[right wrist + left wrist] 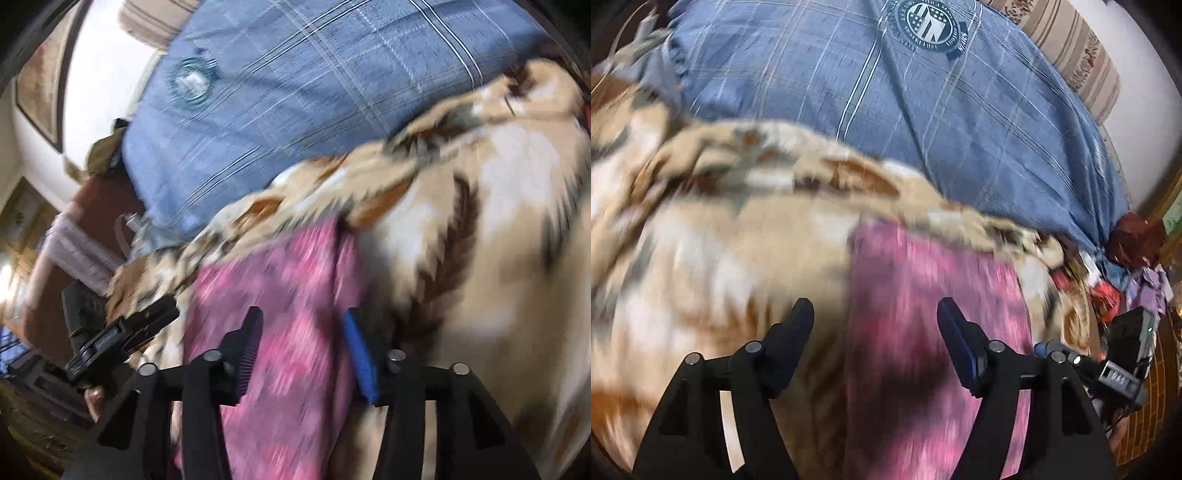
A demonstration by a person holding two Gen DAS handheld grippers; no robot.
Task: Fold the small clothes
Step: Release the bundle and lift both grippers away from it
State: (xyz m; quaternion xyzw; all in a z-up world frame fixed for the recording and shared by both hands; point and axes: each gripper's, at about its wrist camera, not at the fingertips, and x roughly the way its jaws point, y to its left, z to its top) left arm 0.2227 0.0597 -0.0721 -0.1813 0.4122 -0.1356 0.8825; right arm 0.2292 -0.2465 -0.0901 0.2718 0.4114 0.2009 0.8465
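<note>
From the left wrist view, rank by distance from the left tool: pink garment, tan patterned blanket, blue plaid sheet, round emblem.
From the left tool:
1. Pink garment, right below it.
2. Tan patterned blanket, around and left.
3. Blue plaid sheet, beyond.
4. Round emblem, top edge.

Black gripper [301, 328] frames, silver screws, one blue-padded finger [360, 358] each

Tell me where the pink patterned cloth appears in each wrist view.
Left wrist: pink patterned cloth, lower centre-right, on the beige blanket.
Right wrist: pink patterned cloth, lower centre, running up from the bottom edge.
Shared landmark: round emblem on the blue checked bedsheet.
</note>
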